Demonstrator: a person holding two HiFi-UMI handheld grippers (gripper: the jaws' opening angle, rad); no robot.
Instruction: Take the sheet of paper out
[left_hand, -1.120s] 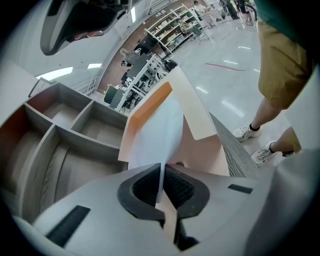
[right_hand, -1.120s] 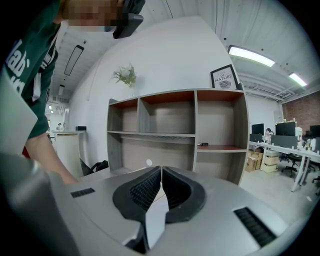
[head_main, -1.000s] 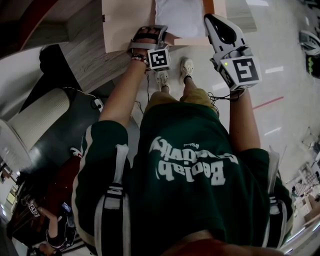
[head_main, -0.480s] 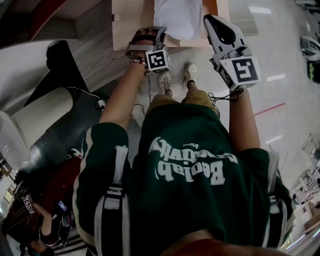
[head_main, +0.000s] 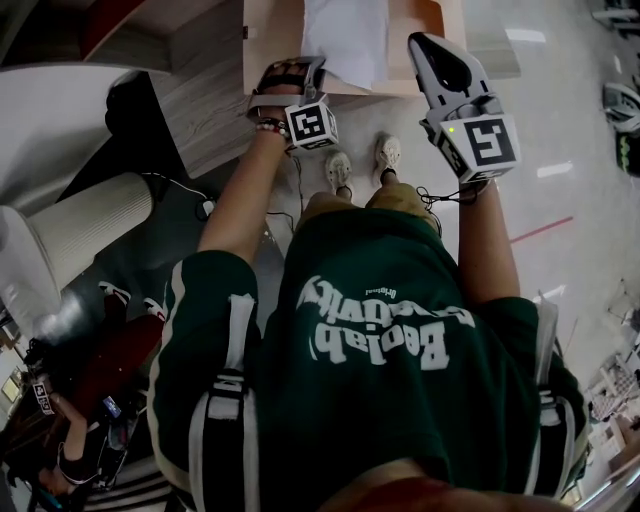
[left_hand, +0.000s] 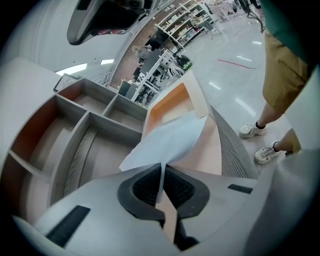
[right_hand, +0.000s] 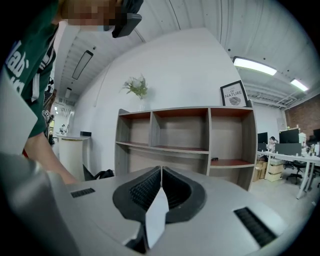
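both grippers have risen a little, carrying the tan envelope (head_main: 272, 40) over the shelf unit (left_hand: 75, 127). the sheet of paper (head_main: 345, 40) is no further out and still lies in the envelope's open mouth. left gripper (left_hand: 161, 176) pinches the sheet's lower edge. right gripper (right_hand: 161, 186) is pressed together on a pale edge, likely the envelope's. count: one sheet, one envelope, two grippers.

I am holding my left gripper (head_main: 300, 65) tilted downward and my right gripper (head_main: 428, 42) nearly level beside it, both jaws pinching shut.
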